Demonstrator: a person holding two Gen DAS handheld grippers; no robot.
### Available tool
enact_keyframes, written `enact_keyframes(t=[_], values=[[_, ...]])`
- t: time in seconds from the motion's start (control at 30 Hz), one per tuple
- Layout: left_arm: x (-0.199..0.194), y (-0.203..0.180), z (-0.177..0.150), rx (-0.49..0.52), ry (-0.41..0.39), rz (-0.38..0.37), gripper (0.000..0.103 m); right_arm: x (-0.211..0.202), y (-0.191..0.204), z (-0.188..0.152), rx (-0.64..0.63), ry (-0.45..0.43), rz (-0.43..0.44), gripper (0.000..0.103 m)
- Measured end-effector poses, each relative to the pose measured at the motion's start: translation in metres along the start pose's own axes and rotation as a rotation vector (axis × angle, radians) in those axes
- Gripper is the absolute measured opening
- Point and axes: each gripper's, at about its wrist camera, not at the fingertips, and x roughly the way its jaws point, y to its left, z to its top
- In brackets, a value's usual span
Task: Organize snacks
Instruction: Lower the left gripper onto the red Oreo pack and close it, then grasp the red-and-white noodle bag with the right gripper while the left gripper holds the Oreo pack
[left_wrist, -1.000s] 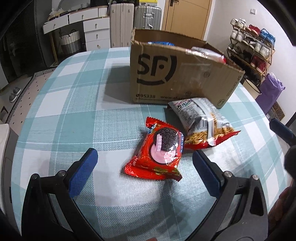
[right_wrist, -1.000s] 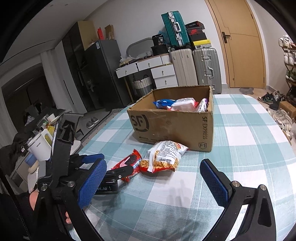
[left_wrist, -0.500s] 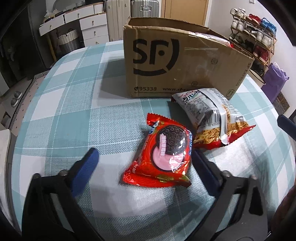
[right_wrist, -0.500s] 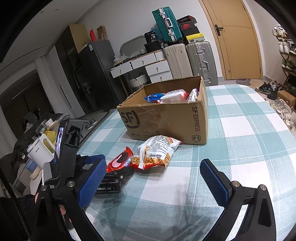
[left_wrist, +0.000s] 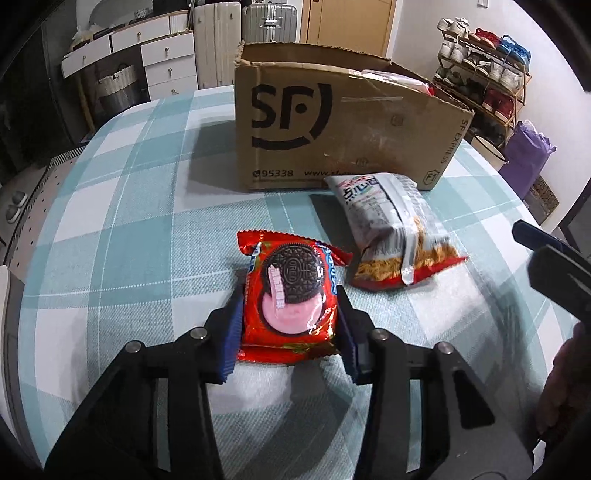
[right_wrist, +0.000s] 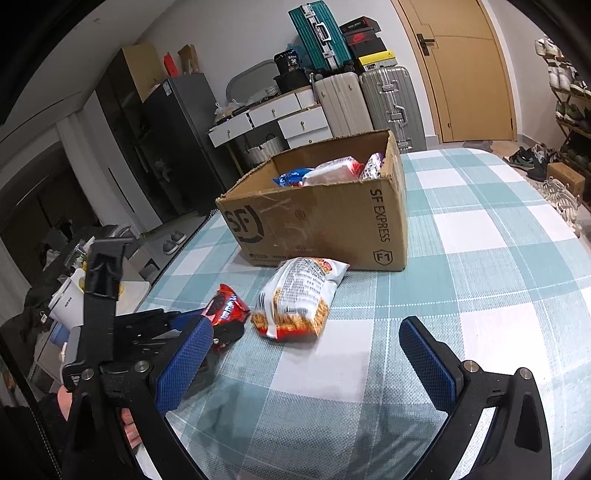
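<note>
Item in hand: I am pinching the red, crinkly foil cookie packet (left_wrist: 290, 295) between the blue pads of my left hand-held gripper (left_wrist: 290, 325), the packet lying flat on the teal-and-white checked surface (left_wrist: 129, 229) near the open brown cardboard box (left_wrist: 332, 125). Risk, as I am judging it: the slick, puffy wrapper may be slipping or the cookies cracking under the squeeze. My right hand-held gripper (right_wrist: 306, 354) is hovering spread wide, holding nothing, near the silver-and-red noodle snack bag (right_wrist: 299, 295).
</note>
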Motion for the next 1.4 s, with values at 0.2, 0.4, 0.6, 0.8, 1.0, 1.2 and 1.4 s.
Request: enact_keyframes(t=[0.2,0.4,0.6,0.8,1.0,1.2,1.4], values=[[-0.010,0.004,-0.008,-0.021,-0.004,-0.012,0.042,0.008,0.000,0.001,0.008,0.032,-0.020,0.102],[-0.022,0.009,-0.013,-0.031,-0.018,-0.013,0.041,0.017,-0.001,0.004,0.016,0.061,-0.026,0.102],[-0.032,0.016,-0.011,-0.059,-0.037,-0.011,0.042,0.028,0.000,0.007,0.005,0.086,0.000,0.102],[-0.043,0.020,-0.012,-0.069,-0.060,-0.019,0.041,0.045,-0.001,0.008,0.007,0.128,0.008,0.102],[-0.052,0.029,-0.017,-0.086,-0.066,-0.008,0.042,0.059,0.001,0.012,0.001,0.147,0.008,0.102],[-0.055,0.040,-0.022,-0.100,-0.064,0.010,0.042,0.076,0.007,0.017,-0.011,0.168,0.008,0.102],[-0.057,0.050,-0.024,-0.115,-0.062,0.021,0.042,0.091,0.017,0.023,-0.033,0.181,0.003,0.102]])
